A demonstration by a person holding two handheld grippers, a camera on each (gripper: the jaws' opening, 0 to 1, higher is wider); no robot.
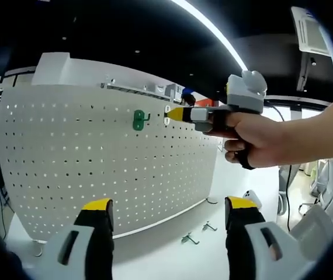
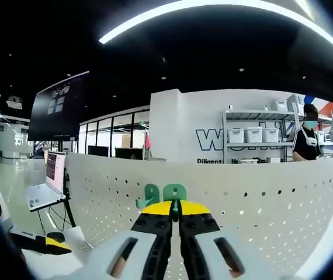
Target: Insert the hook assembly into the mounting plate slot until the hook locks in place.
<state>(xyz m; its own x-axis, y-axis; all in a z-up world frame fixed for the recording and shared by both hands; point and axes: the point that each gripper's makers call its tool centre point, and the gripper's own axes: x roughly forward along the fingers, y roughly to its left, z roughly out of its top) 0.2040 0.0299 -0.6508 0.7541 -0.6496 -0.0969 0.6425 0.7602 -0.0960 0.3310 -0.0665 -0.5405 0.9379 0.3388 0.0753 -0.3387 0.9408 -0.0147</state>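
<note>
A green hook (image 1: 138, 119) sits on the white pegboard (image 1: 67, 157), high up near its middle. My right gripper (image 1: 175, 114), held by a person's hand (image 1: 260, 137), points its yellow tips at the board just right of the hook, a small gap apart. In the right gripper view its jaws (image 2: 175, 209) are pressed together, and the green hook (image 2: 163, 192) stands right behind the tips on the pegboard (image 2: 260, 204). A thin green sliver shows between the tips. My left gripper (image 1: 169, 210) stands open below, well back from the board, holding nothing.
Loose metal hooks (image 1: 188, 238) lie on the white table in front of the board's foot. Behind the board are shelves with white bins (image 2: 254, 135) and a person (image 2: 307, 140). A laptop (image 2: 47, 186) stands on a stand at the left.
</note>
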